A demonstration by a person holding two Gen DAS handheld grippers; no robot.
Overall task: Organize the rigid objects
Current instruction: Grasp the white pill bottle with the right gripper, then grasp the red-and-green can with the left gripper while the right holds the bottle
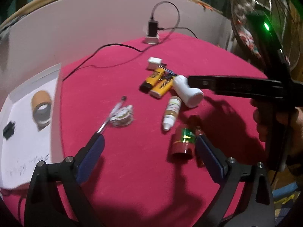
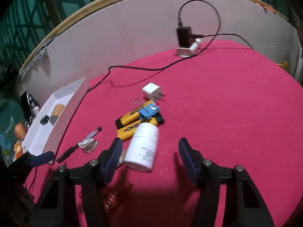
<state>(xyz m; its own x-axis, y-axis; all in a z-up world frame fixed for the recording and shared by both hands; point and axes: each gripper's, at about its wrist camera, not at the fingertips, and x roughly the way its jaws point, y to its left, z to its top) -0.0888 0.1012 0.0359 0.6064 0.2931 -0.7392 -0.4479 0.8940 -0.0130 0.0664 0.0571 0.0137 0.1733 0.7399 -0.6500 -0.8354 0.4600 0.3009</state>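
Observation:
Loose items lie on a red cloth: two yellow markers [image 1: 157, 83] [image 2: 132, 119], a white plug adapter [image 1: 154, 62] [image 2: 150, 90], a white bottle [image 1: 187, 91] [image 2: 144, 147], a small dropper bottle [image 1: 171, 113], a red tube [image 1: 182, 141], a pen [image 1: 113, 113] [image 2: 79, 145] and a clear packet [image 1: 123, 118] [image 2: 88, 144]. My left gripper [image 1: 149, 160] is open above the cloth, its right finger beside the red tube. My right gripper [image 2: 149, 158] is open, with the white bottle lying between its fingers. The right gripper also shows in the left wrist view [image 1: 191, 81], at the white bottle.
A white box [image 1: 28, 113] [image 2: 55, 117] at the cloth's left edge holds a tape roll [image 1: 41, 109] and a small black item [image 1: 8, 130]. A charger on a white stand [image 1: 152, 30] [image 2: 186, 41] stands at the back with a black cable [image 1: 106, 56]. A white wall panel rises behind.

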